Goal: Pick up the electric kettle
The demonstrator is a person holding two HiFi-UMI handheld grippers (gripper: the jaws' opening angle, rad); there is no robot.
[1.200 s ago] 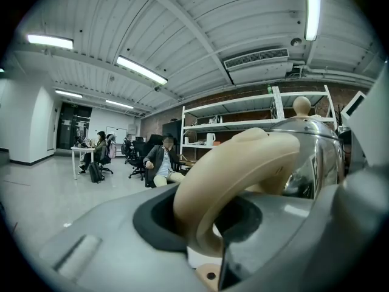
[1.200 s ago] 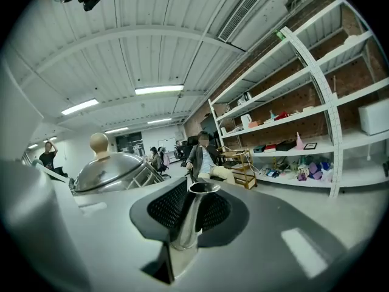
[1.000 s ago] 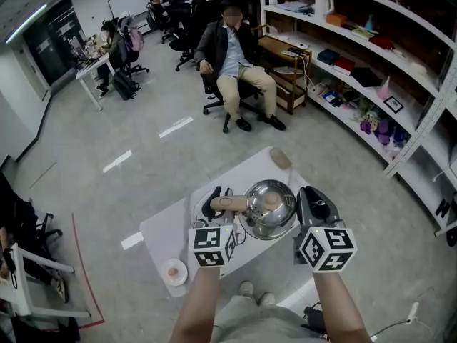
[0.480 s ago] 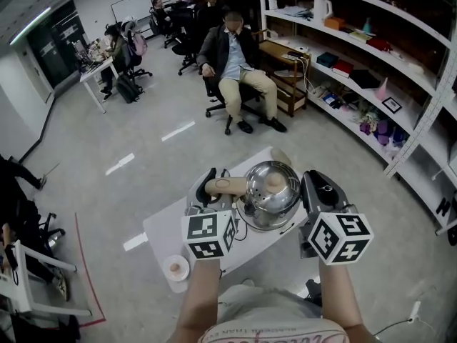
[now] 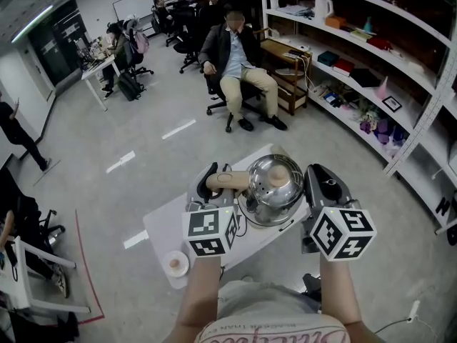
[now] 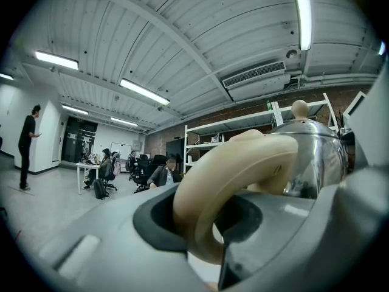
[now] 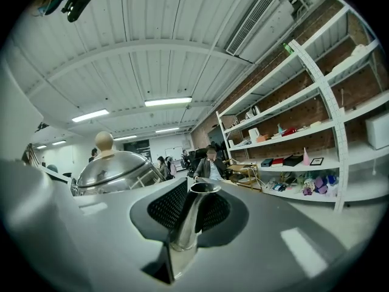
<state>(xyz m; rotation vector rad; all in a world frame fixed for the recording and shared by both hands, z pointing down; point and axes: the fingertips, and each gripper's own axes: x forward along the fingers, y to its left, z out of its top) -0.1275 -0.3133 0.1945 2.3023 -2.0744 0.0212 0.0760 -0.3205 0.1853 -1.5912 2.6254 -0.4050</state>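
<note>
The electric kettle is polished steel with a domed lid, a beige knob and a beige loop handle. It hangs in the air above the small white table, carried between both grippers. My left gripper is shut on the handle, which fills the gap between its fingers in the left gripper view. On the far side, my right gripper is shut on the steel spout, with the lid to its left. In the head view the right gripper hides the spout.
A small round cup stands on the table's near left corner, and a black cord lies under the kettle. A person sits in an office chair beyond the table. Stocked shelves run along the right, with desks and people at the back left.
Both grippers have lifted the kettle together, so it now sits higher above the table and slightly further from me. A person has walked into view at the far left.
</note>
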